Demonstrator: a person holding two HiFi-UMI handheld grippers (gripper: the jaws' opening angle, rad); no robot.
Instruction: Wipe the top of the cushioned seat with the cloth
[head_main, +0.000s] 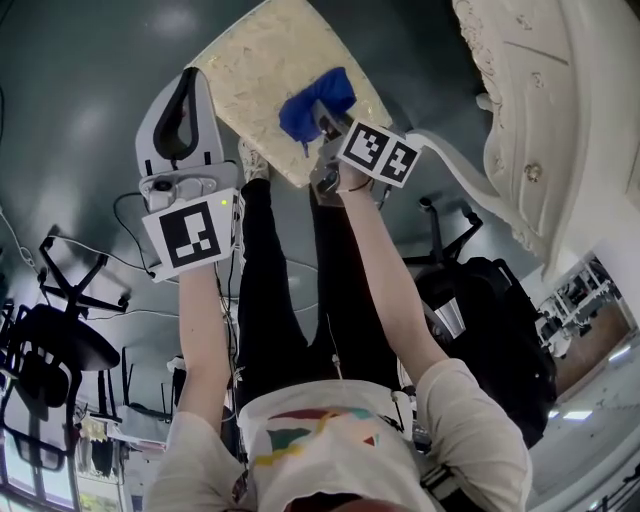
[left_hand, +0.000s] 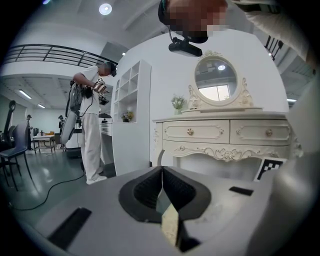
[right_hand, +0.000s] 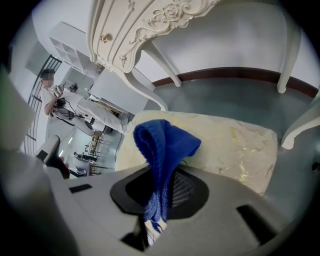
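Note:
The cushioned seat (head_main: 280, 75) is cream with a gold pattern and lies ahead of the person; in the right gripper view the cushioned seat (right_hand: 230, 145) fills the middle. A blue cloth (head_main: 315, 100) hangs over the seat's near part, and my right gripper (head_main: 325, 125) is shut on it. In the right gripper view the blue cloth (right_hand: 162, 160) stands up bunched between the jaws of my right gripper (right_hand: 157, 200). My left gripper (head_main: 185, 110) is held left of the seat, off its edge. The left gripper (left_hand: 162, 192) has its jaws closed together with nothing between them.
A white ornate dressing table (head_main: 530, 130) stands at the right, its mirror (left_hand: 216, 80) and drawers facing the left gripper. A black bag (head_main: 490, 320) lies on the floor at the right, black chairs (head_main: 50, 350) and cables at the left. Another person (left_hand: 90, 125) stands far off.

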